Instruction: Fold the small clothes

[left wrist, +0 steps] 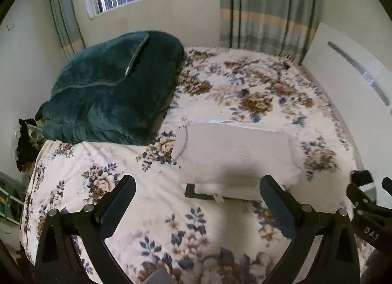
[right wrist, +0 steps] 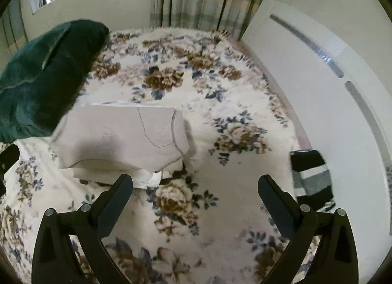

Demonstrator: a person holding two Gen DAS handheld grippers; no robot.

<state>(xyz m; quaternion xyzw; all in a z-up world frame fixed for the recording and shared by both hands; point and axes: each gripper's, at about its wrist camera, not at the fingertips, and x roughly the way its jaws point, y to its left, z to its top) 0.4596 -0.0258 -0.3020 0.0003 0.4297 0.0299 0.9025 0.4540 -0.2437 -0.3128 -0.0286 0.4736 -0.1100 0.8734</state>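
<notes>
A big green blanket [left wrist: 112,88] sits folded on the left of the flowery bed [left wrist: 156,230]. A folded pale garment [left wrist: 235,159] lies in the middle. A striped cloth [right wrist: 311,178] lies on the right. Green curtains [left wrist: 264,7] hang behind. Left gripper [left wrist: 197,200] and right gripper [right wrist: 194,198] jaws are spread wide, holding nothing.

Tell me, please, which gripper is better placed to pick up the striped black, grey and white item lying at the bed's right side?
Probably the right gripper. The striped item lies just beyond its right finger, while in the left wrist view it sits at the far right, past the folded white garment. Both grippers are open and empty.
</notes>
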